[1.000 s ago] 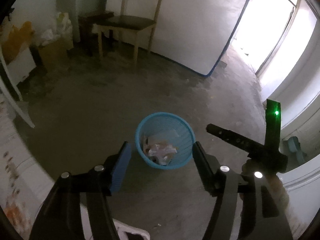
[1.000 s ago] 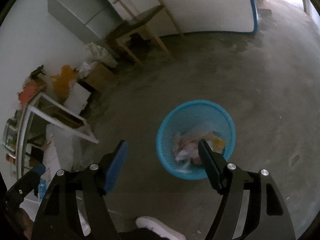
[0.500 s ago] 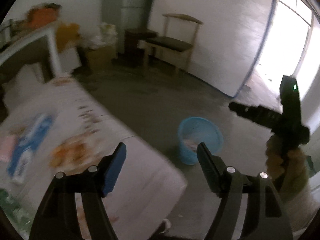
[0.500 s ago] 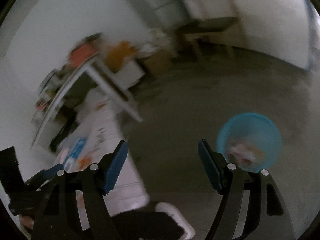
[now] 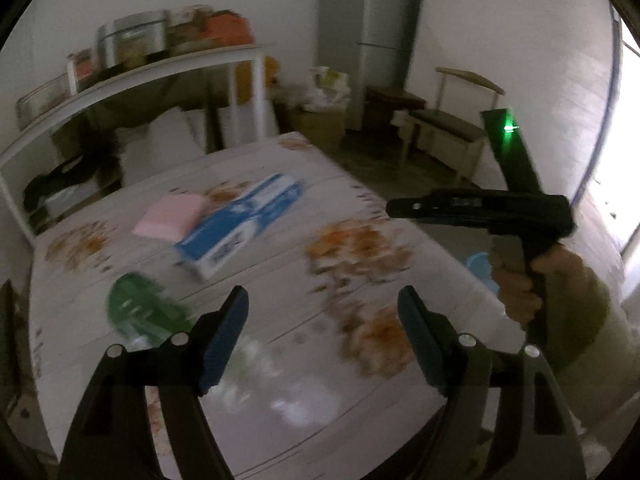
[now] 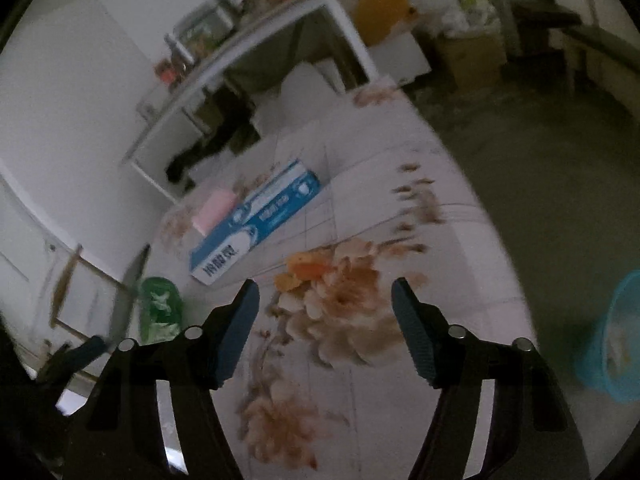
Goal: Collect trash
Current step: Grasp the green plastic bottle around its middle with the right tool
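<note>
A floral-cloth table (image 5: 360,208) (image 6: 360,184) carries a blue and white box (image 5: 240,228) (image 6: 260,220), a pink pad (image 5: 172,216) (image 6: 214,210) and a green plastic bottle (image 5: 144,312) (image 6: 160,312). My left gripper (image 5: 322,336) is open and empty above the table's near part. My right gripper (image 6: 324,332) is open and empty over the flower print; its body also shows in the left wrist view (image 5: 500,208). The blue trash basket (image 6: 612,344) stands on the floor at the right, partly hidden in the left wrist view (image 5: 480,264).
A white shelf frame (image 5: 140,76) with jars stands behind the table. A grey fridge (image 5: 368,36), a cardboard box with bags (image 5: 320,120) and a wooden chair (image 5: 444,128) stand at the back. Grey concrete floor (image 6: 540,160) lies to the right.
Both grippers have swung up and left from over the blue basket to over the table. The basket has gone to the right edge of view. Both stay open.
</note>
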{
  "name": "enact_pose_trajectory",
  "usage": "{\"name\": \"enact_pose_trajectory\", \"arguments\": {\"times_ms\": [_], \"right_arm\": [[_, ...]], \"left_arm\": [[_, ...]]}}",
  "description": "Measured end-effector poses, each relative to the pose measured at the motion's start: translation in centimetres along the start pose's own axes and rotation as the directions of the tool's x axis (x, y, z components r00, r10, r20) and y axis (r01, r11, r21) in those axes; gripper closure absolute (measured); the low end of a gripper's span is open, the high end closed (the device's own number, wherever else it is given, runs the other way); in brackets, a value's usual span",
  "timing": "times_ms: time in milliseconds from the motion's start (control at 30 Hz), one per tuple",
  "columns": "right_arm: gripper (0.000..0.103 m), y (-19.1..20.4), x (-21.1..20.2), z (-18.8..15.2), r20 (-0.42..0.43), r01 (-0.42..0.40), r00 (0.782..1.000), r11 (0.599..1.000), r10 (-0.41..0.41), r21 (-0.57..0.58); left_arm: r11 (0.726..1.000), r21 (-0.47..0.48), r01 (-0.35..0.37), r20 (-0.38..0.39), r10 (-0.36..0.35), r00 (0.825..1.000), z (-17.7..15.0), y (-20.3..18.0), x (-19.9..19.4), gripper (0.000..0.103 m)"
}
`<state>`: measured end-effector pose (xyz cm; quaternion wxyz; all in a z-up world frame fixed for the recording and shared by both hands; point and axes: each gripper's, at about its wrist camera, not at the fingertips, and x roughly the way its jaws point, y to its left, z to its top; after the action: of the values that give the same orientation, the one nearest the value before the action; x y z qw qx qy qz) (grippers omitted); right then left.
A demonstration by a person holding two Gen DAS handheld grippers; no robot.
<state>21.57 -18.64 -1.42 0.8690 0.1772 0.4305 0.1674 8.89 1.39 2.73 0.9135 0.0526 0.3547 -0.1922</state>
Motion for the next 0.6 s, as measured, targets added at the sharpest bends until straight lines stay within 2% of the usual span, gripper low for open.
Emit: {"name": "enact_pose_trajectory", "arguments": {"times_ms": [100, 267, 333, 367, 467, 533, 600], "right_arm": [[0.045, 1.6, 1.6, 0.0, -0.047, 0.033, 0.998, 0.999, -0.035, -0.023], [0.045, 6.2, 2.1, -1.0, -0.105, -0.112, 0.989, 0.989, 0.102, -0.094], [0.039, 8.4, 2.5, -1.9, -0.161, -0.189, 0.973, 0.973, 0.167, -0.134], [0.037, 10.0, 3.1, -2.5, -0.209, -0.249, 0.954, 0.956, 0.214, -0.154], [0.031, 12.8, 4.5, -3.3, -0.288, -0.341, 0.914, 0.926, 0.286, -0.161], [0.028, 14.0, 5.7, -3.5, -0.342, -0.365, 0.892, 0.917, 0.295, -0.161], [0.028, 15.3, 7.0, -4.0, -0.387, -0.358, 0.883, 0.913, 0.264, -0.195]], "left_arm": [[0.999, -0.049, -0.018, 0.003, 0.018, 1.0, -1.1, 2.5, -1.0, 0.027], [0.992, -0.093, -0.09, -0.003, 0.09, 0.996, -2.8, 5.8, -1.8, 0.027], [0.985, -0.117, -0.125, -0.028, 0.122, 0.992, -3.8, 7.5, -1.7, 0.027], [0.982, -0.129, -0.14, -0.041, 0.136, 0.99, -4.2, 8.2, -1.6, 0.027], [0.964, -0.182, -0.194, -0.078, 0.182, 0.98, -5.6, 10.8, -1.8, 0.027], [0.953, -0.216, -0.215, -0.09, 0.2, 0.976, -6.3, 12.0, -2.1, 0.027], [0.943, -0.244, -0.228, -0.093, 0.211, 0.973, -6.9, 12.9, -2.4, 0.027]]}}
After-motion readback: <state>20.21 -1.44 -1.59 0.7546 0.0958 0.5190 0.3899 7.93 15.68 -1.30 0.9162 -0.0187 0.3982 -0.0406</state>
